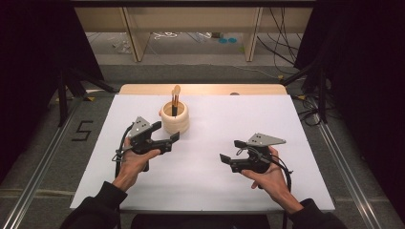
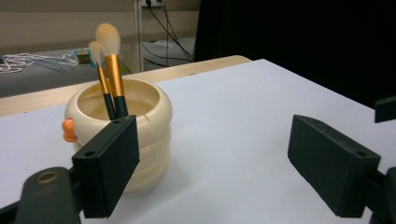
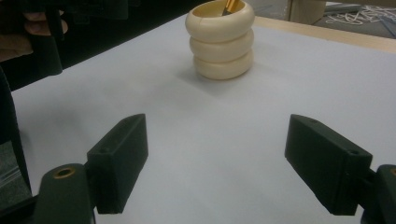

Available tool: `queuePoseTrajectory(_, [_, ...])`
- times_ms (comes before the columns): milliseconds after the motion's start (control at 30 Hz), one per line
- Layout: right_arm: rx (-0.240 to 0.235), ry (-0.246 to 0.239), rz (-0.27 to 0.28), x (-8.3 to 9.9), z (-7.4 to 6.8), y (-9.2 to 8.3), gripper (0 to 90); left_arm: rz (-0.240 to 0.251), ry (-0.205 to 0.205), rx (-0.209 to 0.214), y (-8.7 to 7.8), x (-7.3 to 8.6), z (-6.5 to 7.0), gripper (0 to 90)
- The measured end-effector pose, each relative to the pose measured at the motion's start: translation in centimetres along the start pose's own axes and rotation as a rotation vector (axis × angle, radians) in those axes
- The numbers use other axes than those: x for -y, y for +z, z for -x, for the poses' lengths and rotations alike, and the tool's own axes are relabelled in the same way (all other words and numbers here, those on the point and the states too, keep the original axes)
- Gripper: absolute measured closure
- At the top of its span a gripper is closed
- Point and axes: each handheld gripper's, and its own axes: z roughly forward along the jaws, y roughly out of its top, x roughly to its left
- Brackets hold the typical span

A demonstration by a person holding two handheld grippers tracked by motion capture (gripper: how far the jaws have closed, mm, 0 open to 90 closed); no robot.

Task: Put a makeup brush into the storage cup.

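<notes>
High view at the white table (image 1: 200,186): I hold a two-jaw gripper in each hand, and the landmark for everything is the cream ringed holder (image 1: 175,118) standing upright near the far edge, left of centre. My left gripper (image 1: 172,140) sits just beside that holder, on its near-left side, jaws spread wide with nothing between them. My right gripper (image 1: 230,151) hangs well apart from the holder, off to its near right, jaws likewise spread and empty, pointing back toward it across bare white board.

Left gripper view shows the holder (image 2: 122,133) rising just behind my left-hand jaw, so close that the jaw overlaps its wall; whether the two actually touch I cannot tell from here. An orange knob (image 2: 68,129) sticks out from the holder's side.

Two makeup brushes stand inside, leaning together against the far-left rim: the larger brush (image 2: 113,70) and, just behind it, the smaller brush (image 2: 100,74), each with a black handle, gold ferrule and pale bristles uppermost. Their long axes run nearly vertical, tilted slightly away from my left gripper.

By my reckoning the left hand is plainly the nearer one, and any pick would call for coming at the brushes from above the holder's mouth rather than from the side.
</notes>
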Motion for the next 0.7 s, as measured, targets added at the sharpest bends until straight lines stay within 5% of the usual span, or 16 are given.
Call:
queuePoseTrajectory(367, [0.013, 0.007, 0.027, 0.0, 0.0, -0.2, 20.7, -0.001, 0.023, 0.071, -1.7, 1.2, 2.2, 15.8])
queuePoseTrajectory(700, [0.005, 0.004, 0.057, -0.3, -0.6, -0.5, 16.5, 0.012, 0.054, 0.072, -4.3, 2.7, 3.1, 15.7])
